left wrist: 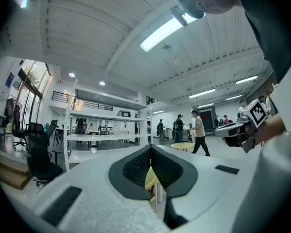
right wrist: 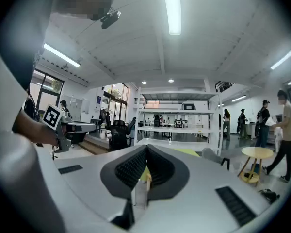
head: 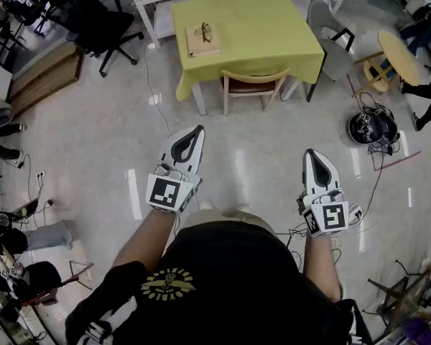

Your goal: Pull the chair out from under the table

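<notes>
Both grippers are clenched shut on nothing. The left gripper (head: 195,133) and right gripper (head: 312,156) are held level in front of the person, well apart from each other. The chair (head: 253,85) stands far ahead across bare floor, between their lines and tucked under the near edge of the table (head: 273,27), mostly its backrest showing. Arriving with jaws shut would likely just push the backrest in. A crooked pull could snag a table leg or the cloth.

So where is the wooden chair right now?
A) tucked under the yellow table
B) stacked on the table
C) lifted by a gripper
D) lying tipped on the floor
A: the wooden chair stands upright, pushed in under the near edge of the yellow table.
</notes>
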Available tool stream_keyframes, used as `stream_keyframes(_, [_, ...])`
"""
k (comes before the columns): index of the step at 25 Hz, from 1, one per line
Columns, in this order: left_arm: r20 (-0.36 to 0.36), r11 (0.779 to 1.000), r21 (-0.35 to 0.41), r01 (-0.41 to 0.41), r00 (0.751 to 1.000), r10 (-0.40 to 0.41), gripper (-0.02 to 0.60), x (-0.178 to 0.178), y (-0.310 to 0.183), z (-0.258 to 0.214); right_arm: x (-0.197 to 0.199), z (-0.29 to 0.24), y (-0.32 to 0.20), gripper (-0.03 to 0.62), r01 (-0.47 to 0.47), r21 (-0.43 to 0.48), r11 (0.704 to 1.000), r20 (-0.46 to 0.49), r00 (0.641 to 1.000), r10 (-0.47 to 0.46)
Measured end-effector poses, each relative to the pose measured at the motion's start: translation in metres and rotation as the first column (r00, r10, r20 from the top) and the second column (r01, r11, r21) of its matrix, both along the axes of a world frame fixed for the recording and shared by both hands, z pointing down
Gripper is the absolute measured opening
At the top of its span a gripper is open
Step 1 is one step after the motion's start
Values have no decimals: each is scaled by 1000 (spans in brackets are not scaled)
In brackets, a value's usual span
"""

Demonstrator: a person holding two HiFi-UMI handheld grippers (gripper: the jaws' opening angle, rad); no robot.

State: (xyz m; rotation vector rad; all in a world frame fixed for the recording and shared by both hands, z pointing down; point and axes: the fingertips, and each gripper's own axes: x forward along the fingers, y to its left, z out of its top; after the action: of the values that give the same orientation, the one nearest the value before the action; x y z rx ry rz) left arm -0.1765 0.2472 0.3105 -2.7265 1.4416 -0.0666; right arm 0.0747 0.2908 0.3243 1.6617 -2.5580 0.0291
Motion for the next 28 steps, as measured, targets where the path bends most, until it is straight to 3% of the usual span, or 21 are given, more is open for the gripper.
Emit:
stream_keyframes(10, [-6, 999, -11, 49, 999, -49, 9, 28, 12, 3, 38, 0, 5, 12, 56, 20, 998, 23, 998, -56])
stream_keyframes(17, [35, 999, 10, 35, 999, -35, 9, 37, 21, -6, 53, -1, 11, 11, 49, 22, 999, 42, 998, -50])
stream_keyframes(28, [43, 1000, -9, 26, 999, -25, 9, 42, -22, 7, 51, 6, -27, 12, 67, 12, 998, 18, 998, -67])
